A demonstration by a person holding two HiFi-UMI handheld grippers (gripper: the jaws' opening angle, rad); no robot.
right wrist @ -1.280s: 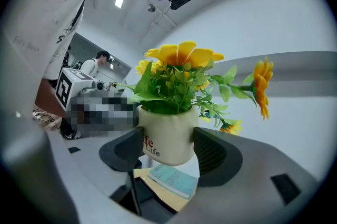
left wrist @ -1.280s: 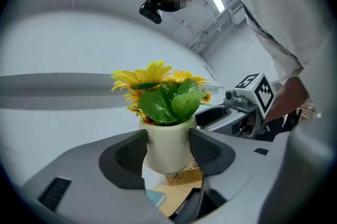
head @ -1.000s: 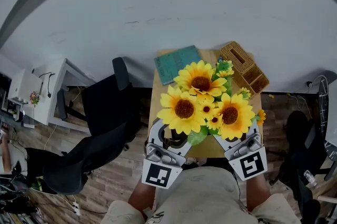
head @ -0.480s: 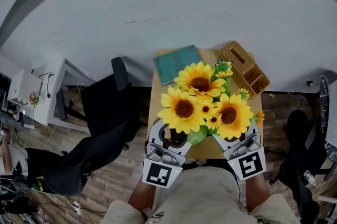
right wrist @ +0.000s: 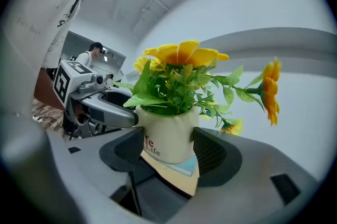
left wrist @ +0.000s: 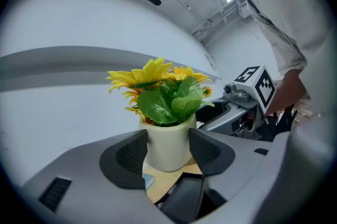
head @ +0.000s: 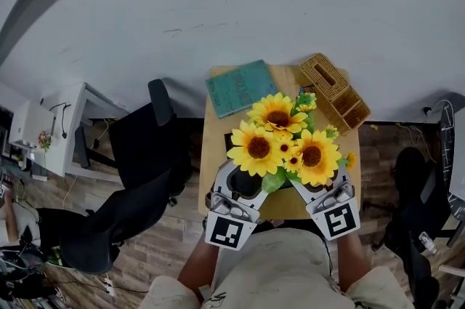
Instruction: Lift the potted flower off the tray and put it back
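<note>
The potted flower is a cream pot (left wrist: 167, 146) full of yellow sunflowers (head: 285, 147). My left gripper (head: 240, 182) and right gripper (head: 311, 185) hold it from either side, each shut on the pot. In the left gripper view the dark pads (left wrist: 131, 152) press the pot's wall. The right gripper view shows the same pot (right wrist: 168, 136) with lettering, clamped between its pads (right wrist: 213, 152). The pot hangs a little above the black tray (left wrist: 187, 191), which the blooms mostly hide in the head view.
The small wooden table (head: 209, 180) also carries a teal book (head: 238, 87) and a wicker box (head: 336, 91) at its far side. A black office chair (head: 138, 184) stands left of it, with a white desk (head: 65, 133) further left.
Both grippers and the potted flower have sunk towards the table; the bouquet looks smaller and lower in the head view. Both grips on the pot are unchanged.
</note>
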